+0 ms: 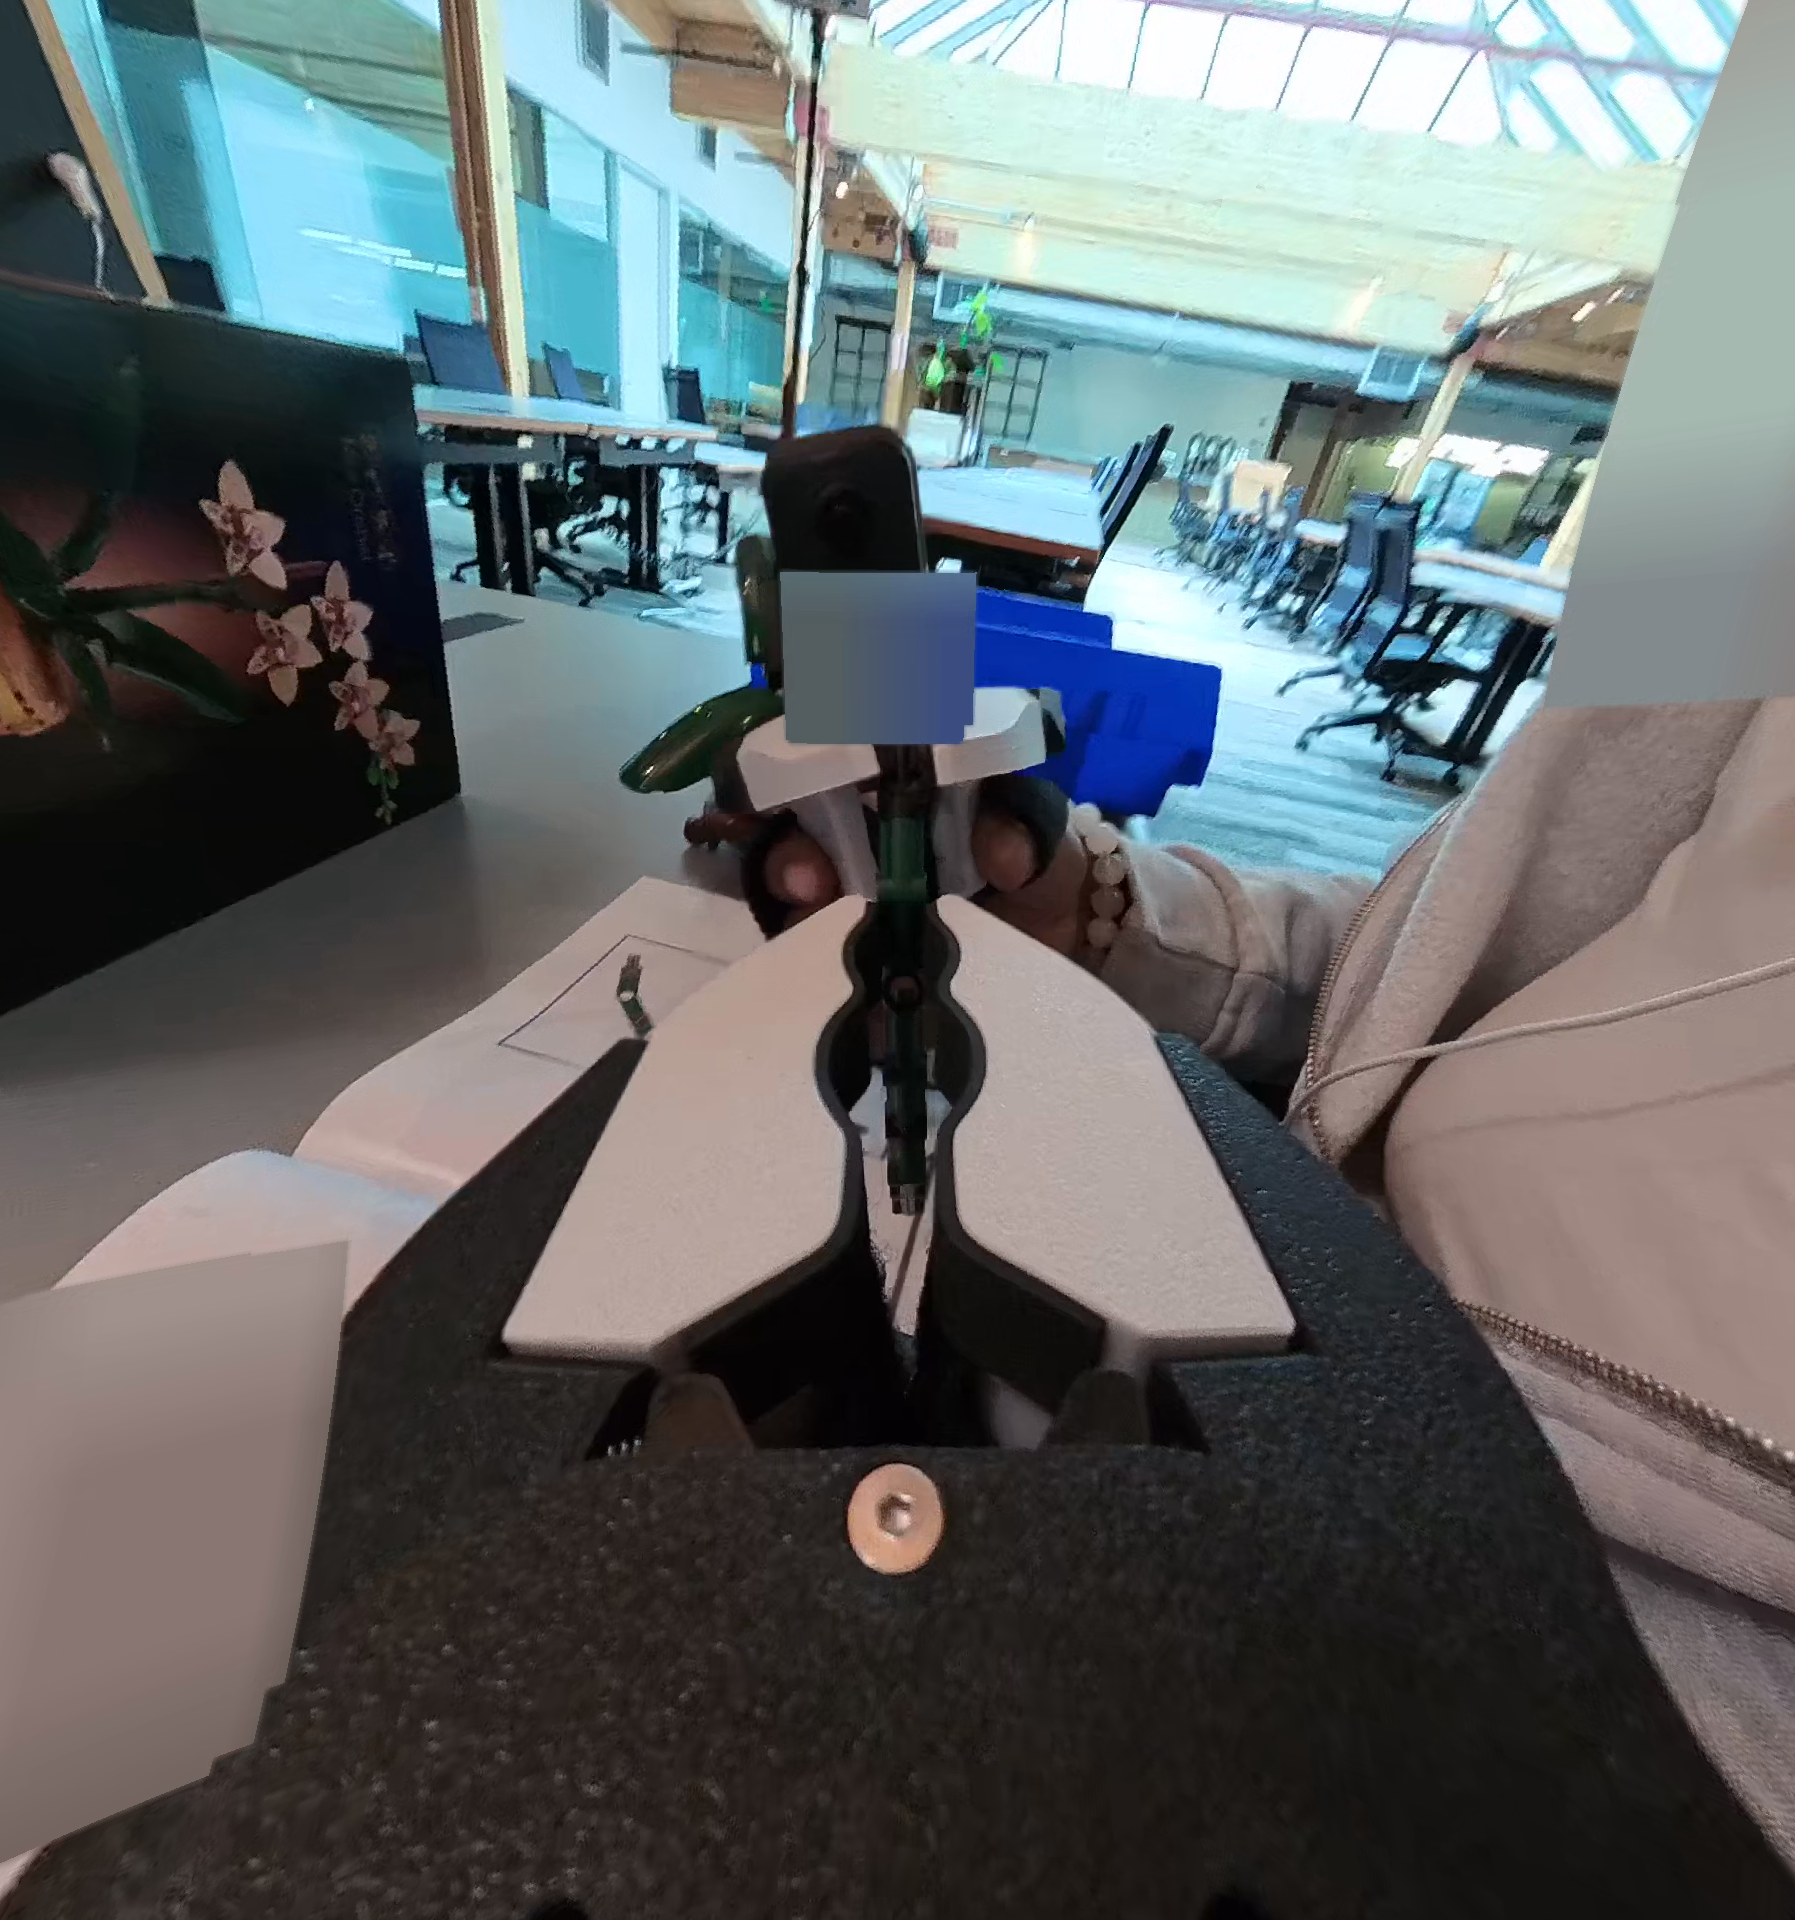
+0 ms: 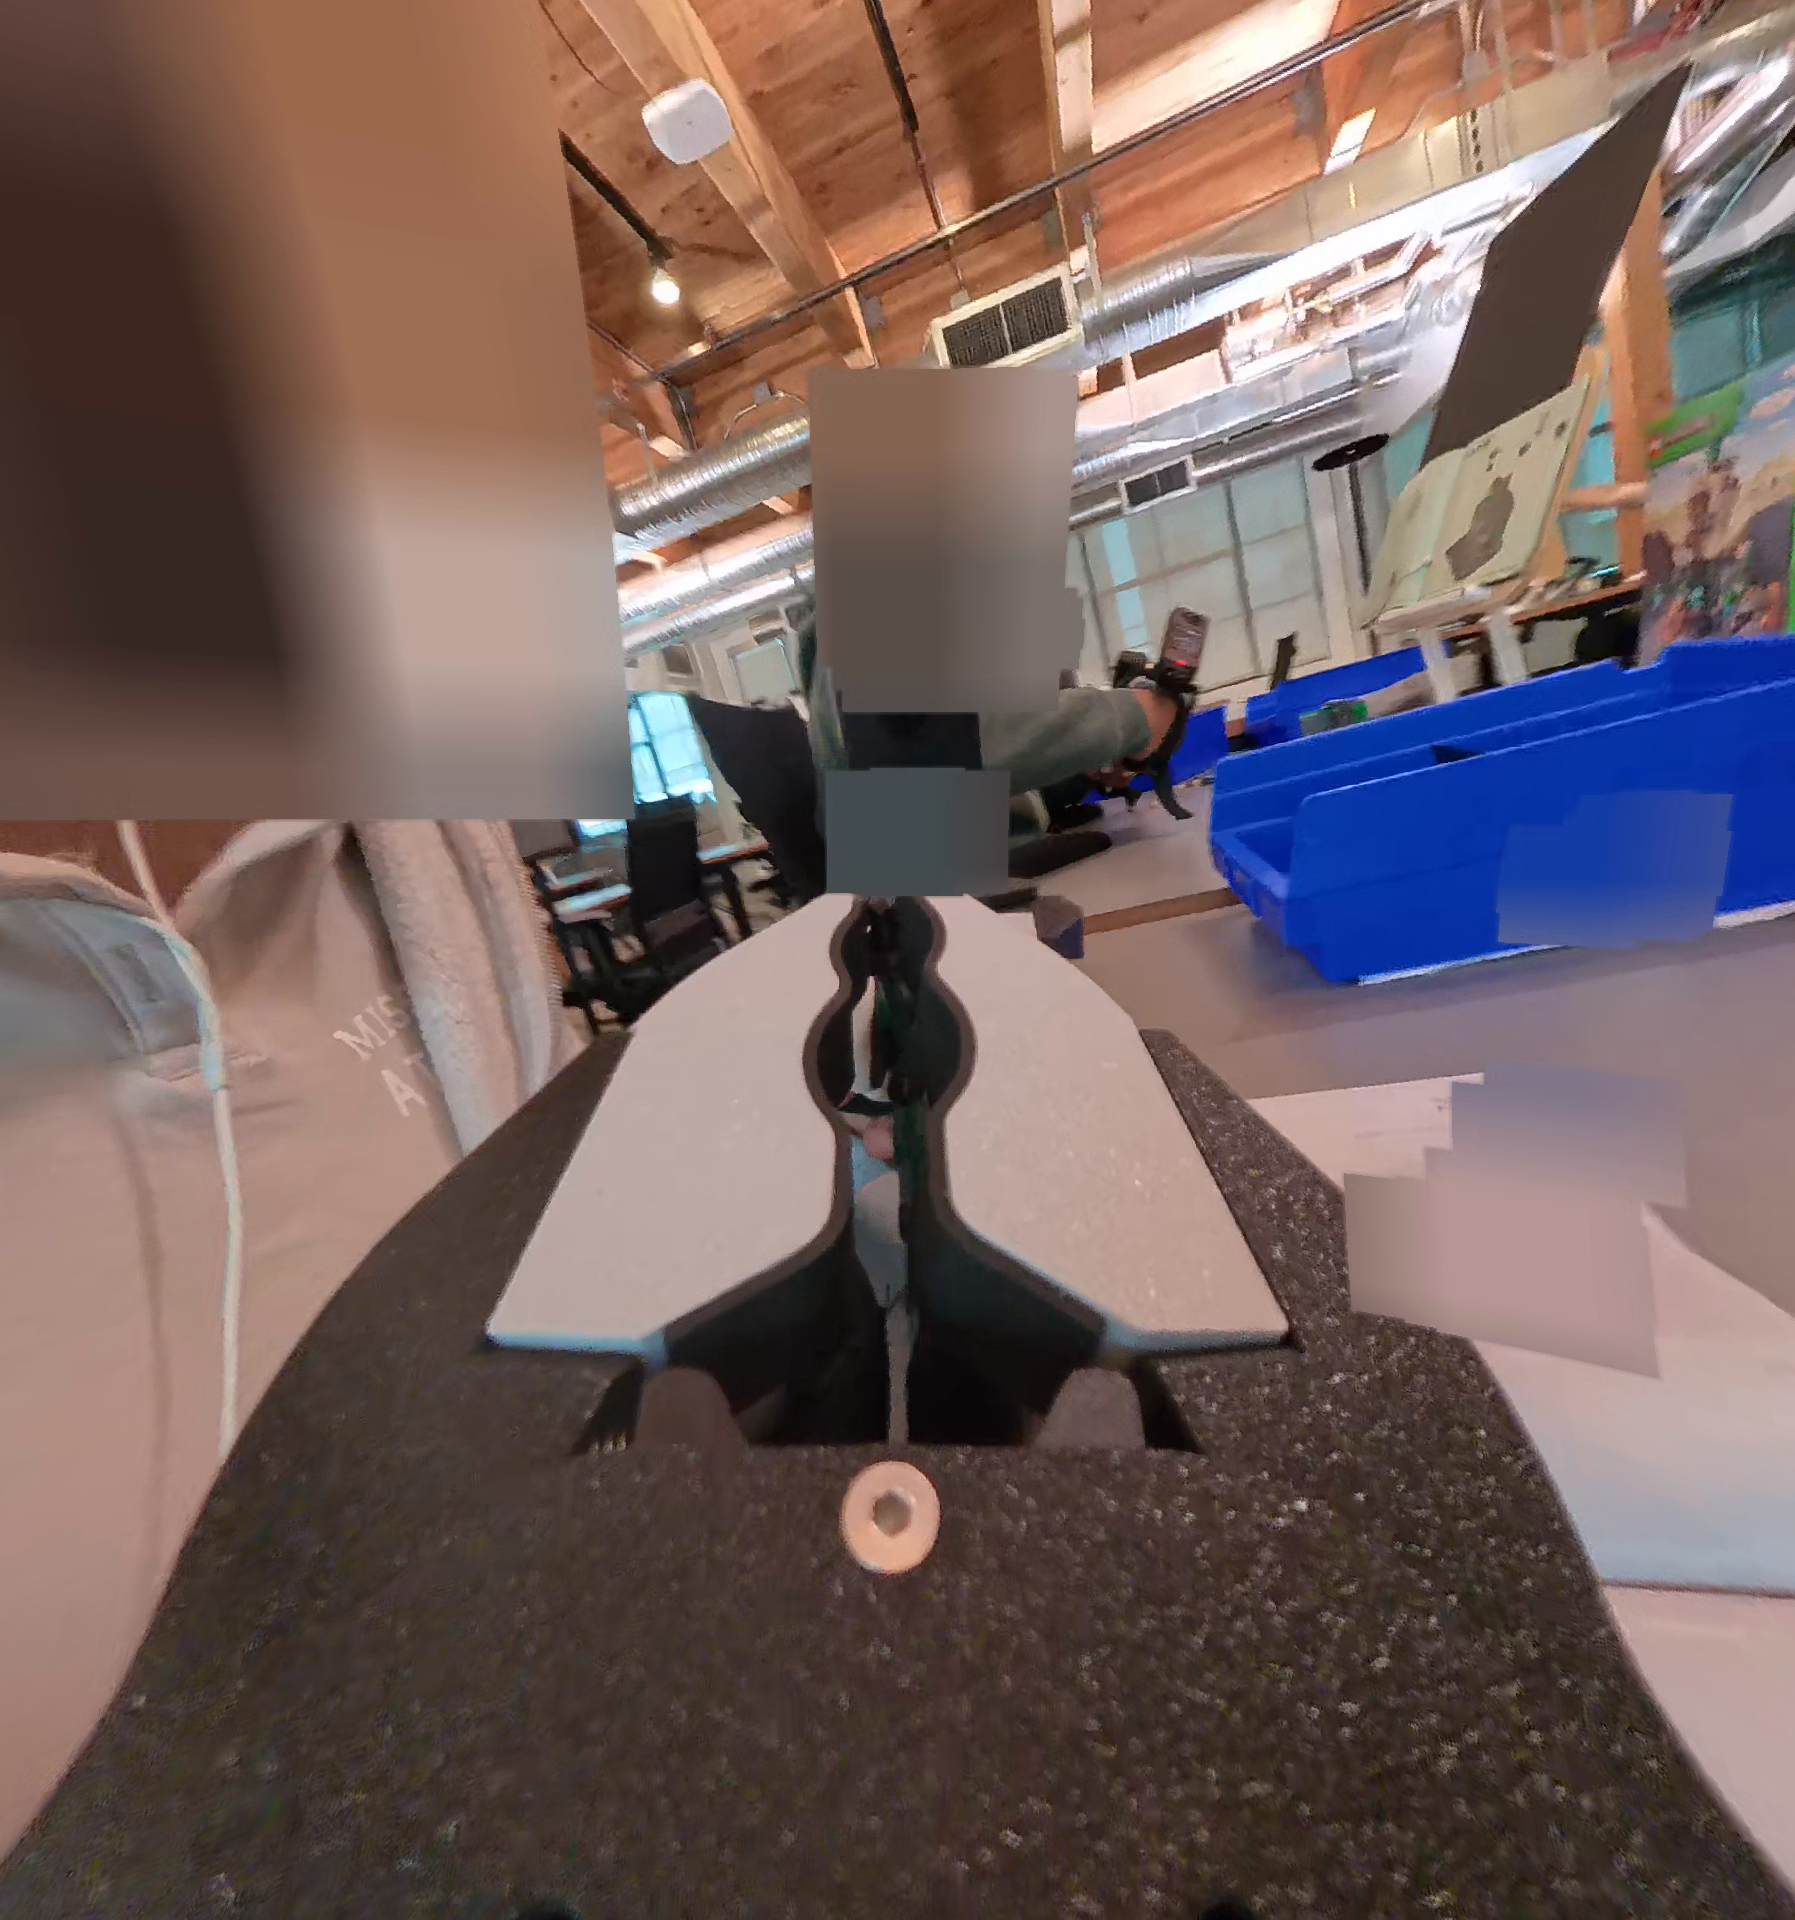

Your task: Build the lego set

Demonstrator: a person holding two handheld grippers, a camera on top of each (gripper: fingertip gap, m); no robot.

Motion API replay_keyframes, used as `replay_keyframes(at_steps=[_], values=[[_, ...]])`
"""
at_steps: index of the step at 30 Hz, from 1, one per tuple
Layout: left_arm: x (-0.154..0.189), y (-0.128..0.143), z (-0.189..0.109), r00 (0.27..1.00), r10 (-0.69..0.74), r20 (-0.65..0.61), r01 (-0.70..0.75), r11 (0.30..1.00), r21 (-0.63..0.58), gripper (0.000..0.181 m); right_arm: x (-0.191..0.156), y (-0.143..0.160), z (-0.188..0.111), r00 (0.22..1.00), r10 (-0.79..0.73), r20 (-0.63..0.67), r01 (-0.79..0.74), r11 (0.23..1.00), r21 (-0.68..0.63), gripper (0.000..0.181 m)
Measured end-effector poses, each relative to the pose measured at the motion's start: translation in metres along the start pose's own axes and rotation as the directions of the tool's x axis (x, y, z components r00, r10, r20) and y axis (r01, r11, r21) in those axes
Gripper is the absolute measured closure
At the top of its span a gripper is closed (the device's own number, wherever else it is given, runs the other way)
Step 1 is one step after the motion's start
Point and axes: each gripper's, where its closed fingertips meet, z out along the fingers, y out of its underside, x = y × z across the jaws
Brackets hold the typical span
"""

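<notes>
Left wrist view is showing my left gripper (image 1: pixel 901 925) pinching a thin dark-green lego stem piece (image 1: pixel 901 1049) between its white fingers (image 1: pixel 727 1122), which are closing around it with only a narrow slit left. The stem is running straight along the gap toward 12 o'clock. Just past my fingertips, my right gripper (image 1: pixel 898 790) is facing me, its white fingers gripping the far end of the same stem. A hand (image 1: pixel 1007 852) in a beige sleeve with a pale bead bracelet (image 1: pixel 1106 883) is wrapping around that gripper from 3 o'clock. A glossy green leaf-shaped lego part (image 1: pixel 690 738) is sticking out at 10 o'clock from it. White instruction pages (image 1: pixel 602 987) are lying on the grey table (image 1: pixel 249 956) at 9 o'clock. A black lego box printed with pale orchid flowers (image 1: pixel 197 623) is standing at 10 o'clock. A blue plastic bin (image 1: pixel 1121 707) is sitting at 1 o'clock behind the grippers.

Right wrist view is showing my right fingers (image 2: pixel 706 1143) pressing nearly together on the dark-green stem (image 2: pixel 898 1039), which is filling the wavy gap. Long blue plastic bins (image 2: pixel 1495 810) are resting on the table at 2 o'clock. White paper sheets (image 2: pixel 1651 1403) are lying at 3 o'clock. A beige zip jacket (image 2: pixel 93 1143) is filling 9 o'clock.
</notes>
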Motion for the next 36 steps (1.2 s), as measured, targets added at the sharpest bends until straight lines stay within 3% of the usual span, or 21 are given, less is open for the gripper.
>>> replay_keyframes(at_steps=[2, 7, 10, 17, 23, 30, 36], values=[[0.0, -0.001, 0.002, 1.0, -0.01, -0.006, 0.01, 1.0, 0.029, 0.175, 0.001, 0.0, -0.001, 0.994, -0.104, -0.047, 0.102, 0.994, -0.049, 0.175], [-0.002, -0.012, -0.002, 1.0, 0.017, 0.016, -0.018, 0.995, 0.094, 0.175, -0.008, -0.018, -0.004, 0.896, -0.422, -0.139, 0.416, 0.907, -0.069, 0.129], [-0.004, -0.015, -0.004, 0.998, 0.045, 0.046, -0.05, 0.992, 0.112, 0.175, -0.01, -0.028, -0.012, 0.821, -0.53, -0.209, 0.528, 0.846, -0.074, 0.125], [-0.01, -0.025, 0.008, 0.987, 0.14, 0.082, -0.146, 0.986, 0.081, 0.175, -0.001, -0.044, -0.033, 0.814, -0.482, -0.325, 0.507, 0.862, -0.009, 0.13], [-0.04, -0.035, 0.028, 0.983, 0.183, 0.008, -0.184, 0.983, 0.018, 0.175, 0.002, -0.047, -0.045, 0.734, -0.557, -0.389, 0.586, 0.809, -0.054, 0.144], [-0.045, -0.044, 0.022, 0.976, 0.205, 0.07, -0.211, 0.974, 0.079, 0.175, 0.011, -0.043, -0.049, 0.718, -0.559, -0.414, 0.582, 0.809, -0.082, 0.144], [-0.055, -0.052, 0.008, 0.988, 0.093, 0.121, -0.114, 0.977, 0.179, 0.175, 0.016, -0.035, -0.045, 0.709, -0.582, -0.398, 0.581, 0.802, -0.139, 0.139]])
